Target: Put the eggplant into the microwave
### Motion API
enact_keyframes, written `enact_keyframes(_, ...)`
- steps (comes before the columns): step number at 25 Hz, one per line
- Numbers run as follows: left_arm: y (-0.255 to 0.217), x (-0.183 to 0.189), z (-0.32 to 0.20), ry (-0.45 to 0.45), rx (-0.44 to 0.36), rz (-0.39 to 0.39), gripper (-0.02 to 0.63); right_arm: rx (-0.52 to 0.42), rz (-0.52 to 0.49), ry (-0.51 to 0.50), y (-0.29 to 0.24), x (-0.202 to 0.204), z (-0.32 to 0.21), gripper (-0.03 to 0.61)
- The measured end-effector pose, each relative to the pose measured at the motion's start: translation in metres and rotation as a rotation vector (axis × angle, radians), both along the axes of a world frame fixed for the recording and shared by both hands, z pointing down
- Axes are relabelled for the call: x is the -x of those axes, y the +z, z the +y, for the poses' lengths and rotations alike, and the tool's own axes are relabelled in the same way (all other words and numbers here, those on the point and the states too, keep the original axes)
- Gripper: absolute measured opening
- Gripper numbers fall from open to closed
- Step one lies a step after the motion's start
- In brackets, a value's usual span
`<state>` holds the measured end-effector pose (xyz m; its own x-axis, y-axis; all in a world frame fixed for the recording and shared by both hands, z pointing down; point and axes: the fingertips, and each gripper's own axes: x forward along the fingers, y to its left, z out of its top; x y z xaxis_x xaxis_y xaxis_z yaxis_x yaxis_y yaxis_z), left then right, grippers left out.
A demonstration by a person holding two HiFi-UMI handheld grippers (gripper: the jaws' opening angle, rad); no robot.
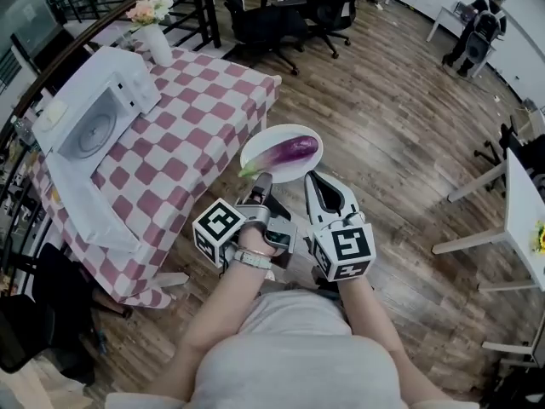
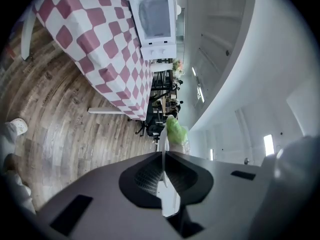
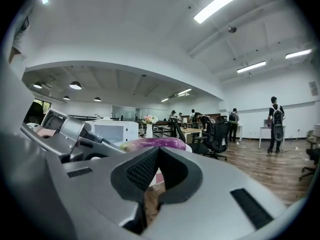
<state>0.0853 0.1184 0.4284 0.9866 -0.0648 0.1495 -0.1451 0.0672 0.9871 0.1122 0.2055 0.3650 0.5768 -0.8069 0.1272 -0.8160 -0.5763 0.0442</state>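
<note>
Bare wood floor [image 1: 383, 143] opens right — plate [image 1: 271, 147] just beside table [image 1: 247, 100] edge.

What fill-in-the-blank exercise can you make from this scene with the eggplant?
1. The left gripper is shut on the rim of a white ____.
2. On it lies a purple ____.
3. The microwave stands on the ____ with the checked cloth.
4. The vase beside the microwave holds ____.

Missing words: plate; eggplant; table; flowers.
</note>
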Motion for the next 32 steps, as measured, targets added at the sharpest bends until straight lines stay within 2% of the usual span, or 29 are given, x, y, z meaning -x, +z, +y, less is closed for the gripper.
enact_keyframes(9,0.002,0.032,-0.081,-0.119,0.003,-0.005,0.019,0.015,0.003,-0.128,-0.001,0.021,-0.085,0.025)
enact_keyframes(20,0.016,0.07,-0.158,-0.338,0.027,-0.017,0.02,0.042,-0.009,-0.325,0.012,0.044,-0.158,0.025)
enact_keyframes(32,0.018,0.086,-0.229,-0.537,0.021,-0.024,0.02,0.033,-0.046,-0.461,0.019,0.034,-0.224,0.025)
